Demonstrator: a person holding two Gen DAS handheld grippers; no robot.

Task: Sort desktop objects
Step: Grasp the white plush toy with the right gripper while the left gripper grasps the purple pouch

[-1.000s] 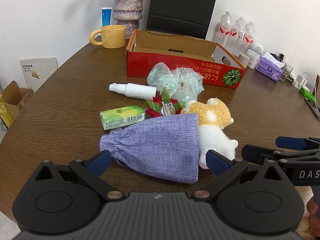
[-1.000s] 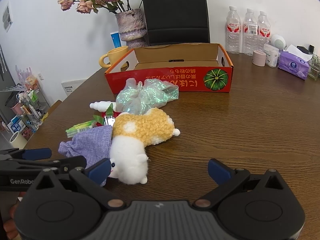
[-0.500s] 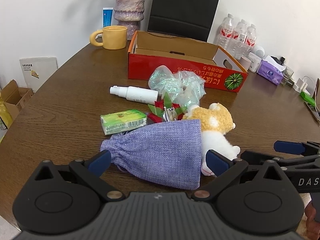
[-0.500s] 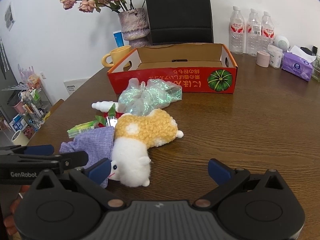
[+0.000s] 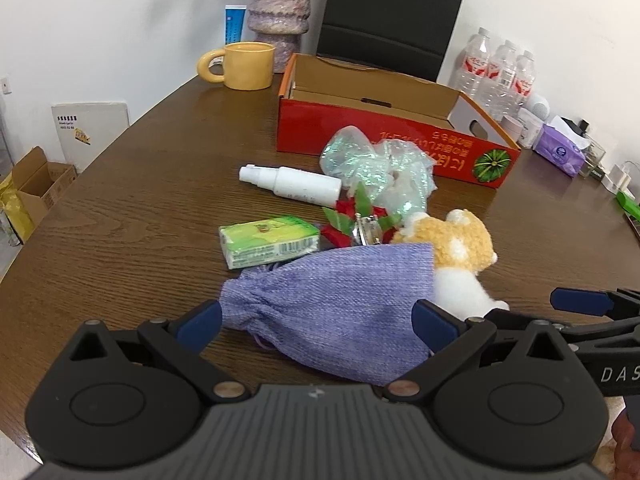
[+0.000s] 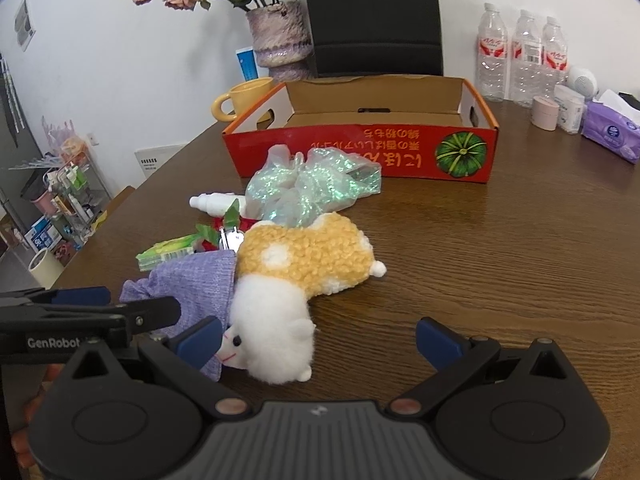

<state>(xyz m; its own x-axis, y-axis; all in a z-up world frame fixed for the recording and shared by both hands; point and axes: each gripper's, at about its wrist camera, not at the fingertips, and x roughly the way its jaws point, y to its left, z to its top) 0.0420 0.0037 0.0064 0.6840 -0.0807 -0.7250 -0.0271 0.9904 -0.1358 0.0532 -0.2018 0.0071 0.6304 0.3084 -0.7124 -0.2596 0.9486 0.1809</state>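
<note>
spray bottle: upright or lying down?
Lying down. The spray bottle rests on its side on the table, nozzle pointing left.

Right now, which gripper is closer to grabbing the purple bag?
Probably the left gripper: its open fingers already sit on either side of the purple bag. The right gripper is open too, but faces the plush toy.
</note>
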